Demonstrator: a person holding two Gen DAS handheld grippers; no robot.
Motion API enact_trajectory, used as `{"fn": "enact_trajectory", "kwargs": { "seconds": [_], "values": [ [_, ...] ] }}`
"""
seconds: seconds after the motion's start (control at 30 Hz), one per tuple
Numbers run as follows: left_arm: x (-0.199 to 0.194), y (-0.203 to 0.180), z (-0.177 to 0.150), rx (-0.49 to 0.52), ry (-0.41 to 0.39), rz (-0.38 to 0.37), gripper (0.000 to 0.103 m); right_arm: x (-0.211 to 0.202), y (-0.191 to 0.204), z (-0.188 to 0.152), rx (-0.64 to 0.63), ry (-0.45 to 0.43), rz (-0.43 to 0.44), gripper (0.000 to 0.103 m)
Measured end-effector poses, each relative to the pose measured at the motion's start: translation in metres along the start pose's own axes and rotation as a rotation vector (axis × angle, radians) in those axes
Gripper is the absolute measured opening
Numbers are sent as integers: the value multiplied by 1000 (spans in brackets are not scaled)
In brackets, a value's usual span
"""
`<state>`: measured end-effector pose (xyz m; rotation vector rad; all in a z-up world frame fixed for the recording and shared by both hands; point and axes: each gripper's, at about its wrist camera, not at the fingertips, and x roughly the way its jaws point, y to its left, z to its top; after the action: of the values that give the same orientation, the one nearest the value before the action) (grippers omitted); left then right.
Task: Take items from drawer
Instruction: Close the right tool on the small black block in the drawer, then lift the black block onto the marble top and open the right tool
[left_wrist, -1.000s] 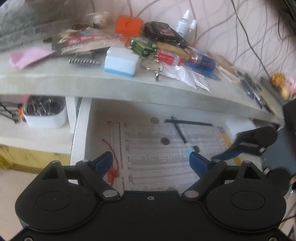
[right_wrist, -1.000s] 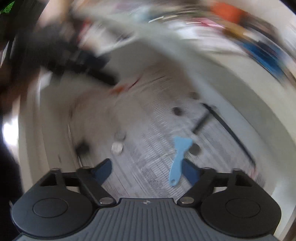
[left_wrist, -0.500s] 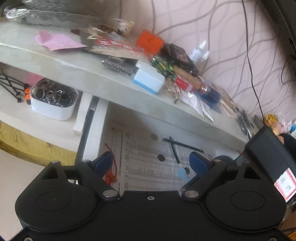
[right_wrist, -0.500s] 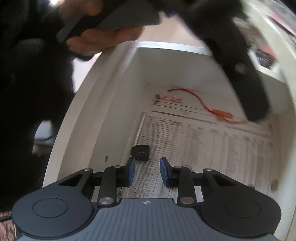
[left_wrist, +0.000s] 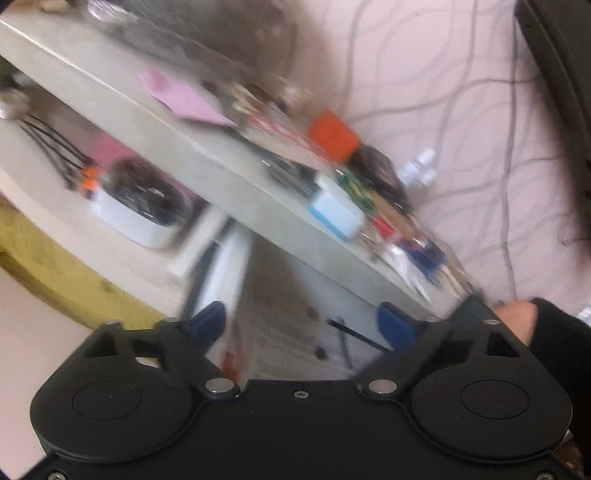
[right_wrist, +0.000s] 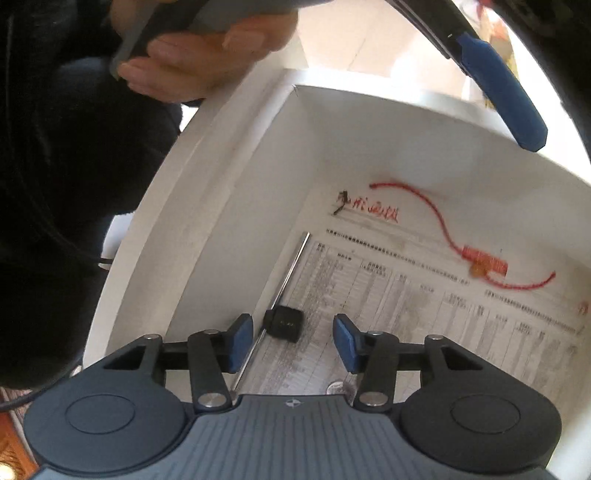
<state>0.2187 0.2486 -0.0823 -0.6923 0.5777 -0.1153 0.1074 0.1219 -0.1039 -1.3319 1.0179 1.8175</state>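
Left gripper (left_wrist: 301, 325) jaws wide apart, nothing between them, held above the open drawer (right_wrist: 207, 206); view blurred. Cluttered shelf (left_wrist: 207, 162) sits above. Right gripper (right_wrist: 293, 338) inside the drawer, jaws partly apart, gripping nothing; small black block (right_wrist: 284, 324) lies on the printed paper liner (right_wrist: 424, 317) just ahead between its fingertips, near the drawer's left wall. Red cord tag (right_wrist: 480, 262) lies further right.
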Motion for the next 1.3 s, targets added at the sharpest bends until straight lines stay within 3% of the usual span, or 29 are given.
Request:
{"fn": "enact_trajectory", "kwargs": {
  "seconds": [0.23, 0.33, 0.47, 0.73, 0.77, 0.87, 0.97, 1.1, 1.2, 1.3],
  "values": [
    [0, 3, 1, -18, 3, -31, 93, -21, -26, 20, 0, 46, 28, 29],
    [0, 3, 1, -14, 12, -31, 94, -29, -30, 29, -18, 62, -8, 28],
    [1, 2, 0, -3, 19, -24, 95, -50, -50, 29, 96, 20, -69, 27],
    [8, -16, -3, 104, 41, 40, 99, -105, -35, 13, 341, -140, -409, 27],
    [9, -19, -4, 120, 45, 48, 100, -101, -12, 4, 386, -171, -463, 27],
    [13, -26, -5, 166, 65, 69, 103, -91, 79, -73, 609, -271, -614, 27],
    [18, -35, -7, 223, 93, 90, 103, -93, 123, -104, 853, -349, -727, 27],
    [30, -53, -11, 327, 165, 121, 103, -128, 141, -161, 1101, -430, -894, 27],
    [41, -63, -14, 354, 247, 68, 103, -146, 141, -203, 1203, -395, -1025, 27],
    [43, -81, -15, 435, 228, 21, 103, -160, 140, -243, 1275, -353, -1092, 27]
  ]
}}
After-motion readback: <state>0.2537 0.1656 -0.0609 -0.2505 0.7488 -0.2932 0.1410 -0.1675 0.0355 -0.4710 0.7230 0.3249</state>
